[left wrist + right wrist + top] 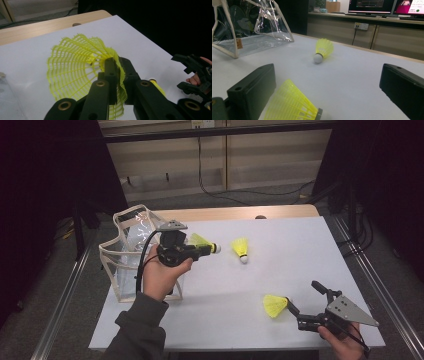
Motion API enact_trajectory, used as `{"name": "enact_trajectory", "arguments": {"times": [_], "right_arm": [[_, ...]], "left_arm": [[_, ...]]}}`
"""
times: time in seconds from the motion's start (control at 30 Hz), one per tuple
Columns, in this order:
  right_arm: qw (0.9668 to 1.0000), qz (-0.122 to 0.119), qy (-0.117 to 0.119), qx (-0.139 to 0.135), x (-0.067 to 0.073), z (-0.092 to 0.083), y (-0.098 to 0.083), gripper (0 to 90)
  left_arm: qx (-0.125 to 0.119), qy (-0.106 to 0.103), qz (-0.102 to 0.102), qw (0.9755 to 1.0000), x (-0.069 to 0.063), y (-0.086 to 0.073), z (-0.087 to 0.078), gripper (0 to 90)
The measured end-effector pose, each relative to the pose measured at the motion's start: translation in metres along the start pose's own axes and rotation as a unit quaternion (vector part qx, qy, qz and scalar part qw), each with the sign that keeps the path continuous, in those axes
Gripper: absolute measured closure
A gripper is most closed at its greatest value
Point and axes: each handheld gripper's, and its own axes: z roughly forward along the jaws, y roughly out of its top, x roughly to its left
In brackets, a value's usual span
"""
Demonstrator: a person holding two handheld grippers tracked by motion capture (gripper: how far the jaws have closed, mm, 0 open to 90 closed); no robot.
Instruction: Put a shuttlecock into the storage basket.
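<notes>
Because the left gripper (117, 75) pinches only the thin mesh rim of a yellow shuttlecock (80, 67), its jaws clamped tight on the skirt, the plastic could buckle and the shuttlecock slip free above the table (280, 270), short of the clear bag (131, 252) just beside that hand. The right gripper (329, 92) stands wide open, holding nothing, a second shuttlecock (292, 105) lying between its jaws. A third shuttlecock (323, 50) rests farther off.
</notes>
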Motion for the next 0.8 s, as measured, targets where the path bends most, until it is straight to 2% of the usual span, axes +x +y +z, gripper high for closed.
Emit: {"name": "enact_trajectory", "arguments": {"times": [0.43,0.8], "right_arm": [[1.0000,0.000,0.001,0.000,0.000,0.000,0.000,0.5],[1.0000,0.000,0.002,0.000,0.000,-0.001,0.000,0.5]], "left_arm": [[0.003,0.007,0.007,0.9999,0.001,0.010,-0.009,85.7],[0.003,0.013,0.003,0.9999,0.006,0.015,-0.014,85.8]]}}
